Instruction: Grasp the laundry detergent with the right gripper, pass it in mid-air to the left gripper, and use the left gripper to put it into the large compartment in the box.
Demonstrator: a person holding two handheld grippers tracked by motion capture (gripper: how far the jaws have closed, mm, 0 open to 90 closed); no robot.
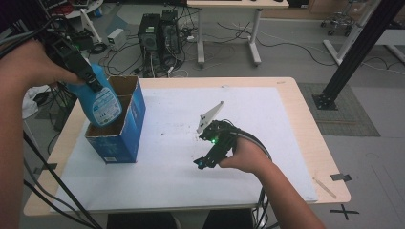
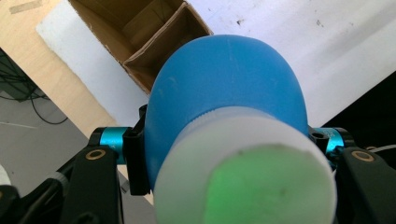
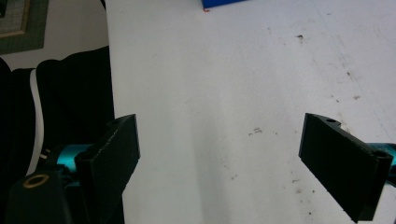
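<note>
Blue bottle point(image 1: 101, 102) clamped in the left gripper point(image 1: 88, 76), partly inside a blue cardboard box point(image 1: 125, 136); right gripper point(image 3: 219, 154) jaws apart over the white mat point(image 1: 267, 124).

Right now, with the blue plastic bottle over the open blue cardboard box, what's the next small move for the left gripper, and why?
Probably lower it straight down. The left gripper is clamped on the blue plastic bottle, whose base looks to be just inside the near compartment of the blue cardboard box, beside the brown divider. The right gripper rests open on the white mat, well clear.
</note>
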